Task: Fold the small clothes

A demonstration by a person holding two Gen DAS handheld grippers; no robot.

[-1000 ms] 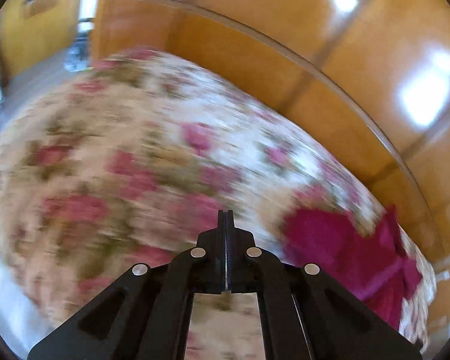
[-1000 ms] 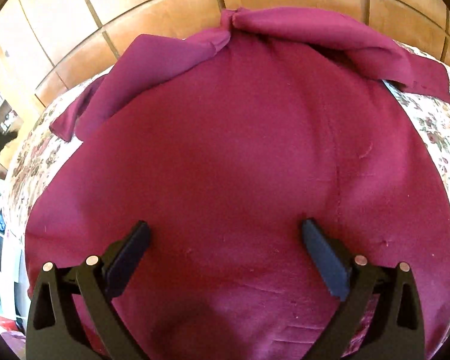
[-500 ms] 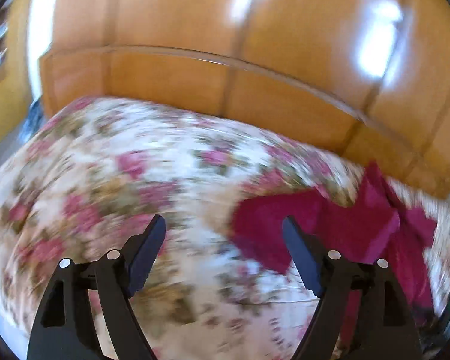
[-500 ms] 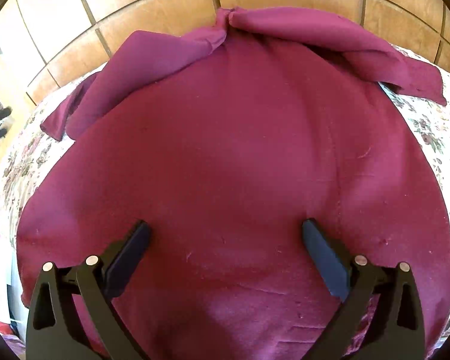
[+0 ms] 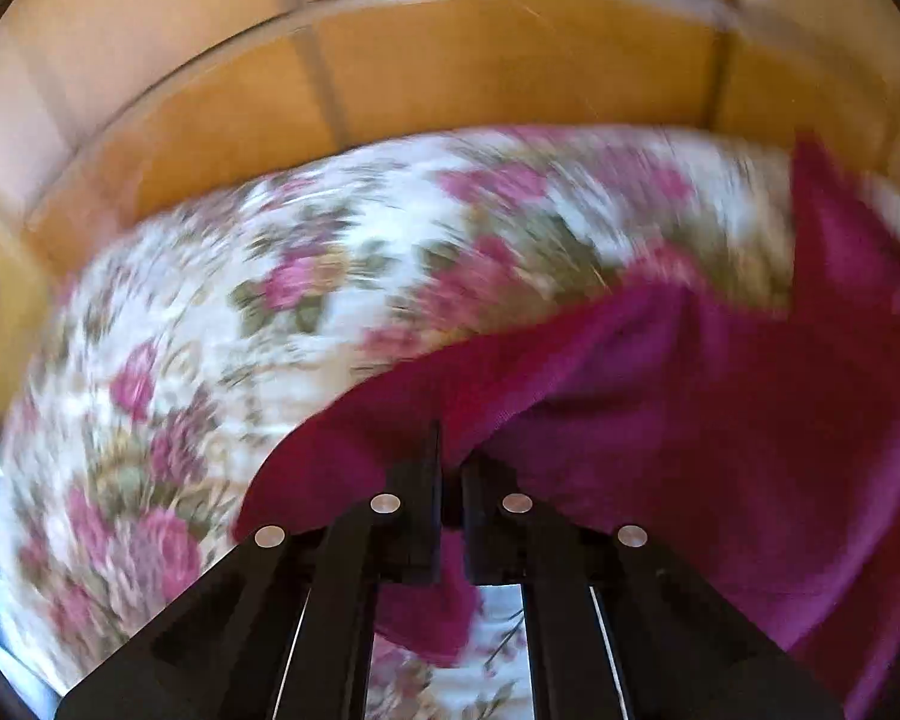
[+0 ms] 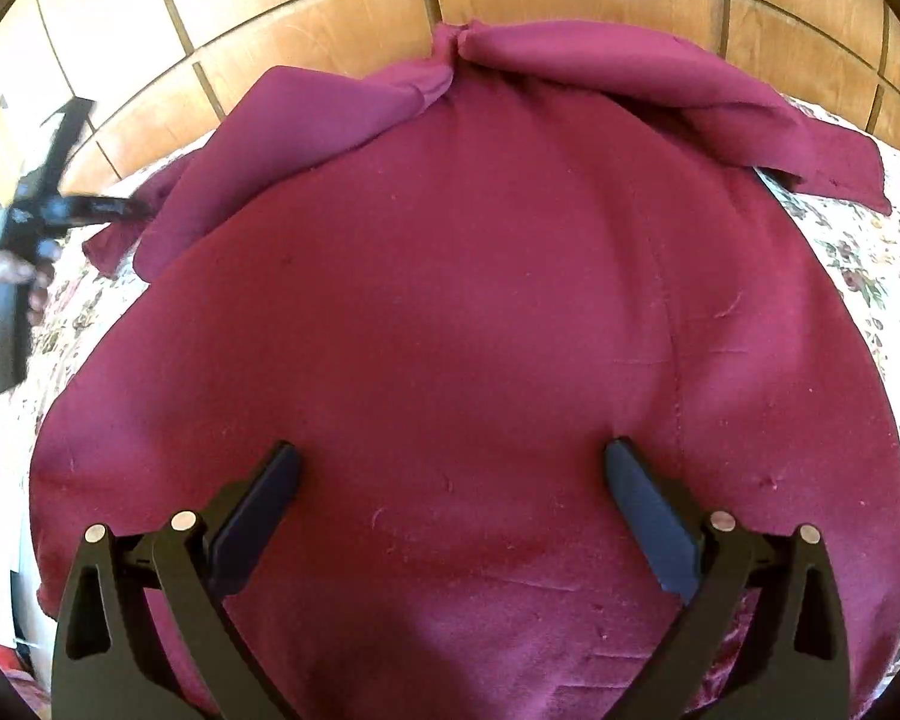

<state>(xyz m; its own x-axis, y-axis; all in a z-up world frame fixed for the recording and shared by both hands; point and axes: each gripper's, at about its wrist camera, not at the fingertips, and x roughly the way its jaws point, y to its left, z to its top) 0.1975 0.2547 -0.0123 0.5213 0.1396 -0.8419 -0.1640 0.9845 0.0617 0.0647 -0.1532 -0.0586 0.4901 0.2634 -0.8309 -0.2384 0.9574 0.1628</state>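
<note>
A maroon garment (image 6: 450,312) lies spread on the floral bedspread (image 6: 858,252), its two sleeves folded across the far end. My right gripper (image 6: 450,480) is open, its fingers resting on the near part of the garment. My left gripper (image 5: 450,468) is shut on the garment's left sleeve end (image 5: 510,396), which lifts off the bedspread (image 5: 270,312). It also shows in the right wrist view (image 6: 129,207) at the far left, at the sleeve tip. The left wrist view is blurred by motion.
A wooden panelled headboard (image 6: 342,18) runs along the far side of the bed, also seen in the left wrist view (image 5: 450,60). The person's hand (image 6: 6,282) holds the left gripper's handle at the left edge.
My left gripper swung right across the bedspread, opened, reached the maroon sleeve and shut on it. The right gripper stayed open on the garment, hardly moving.
</note>
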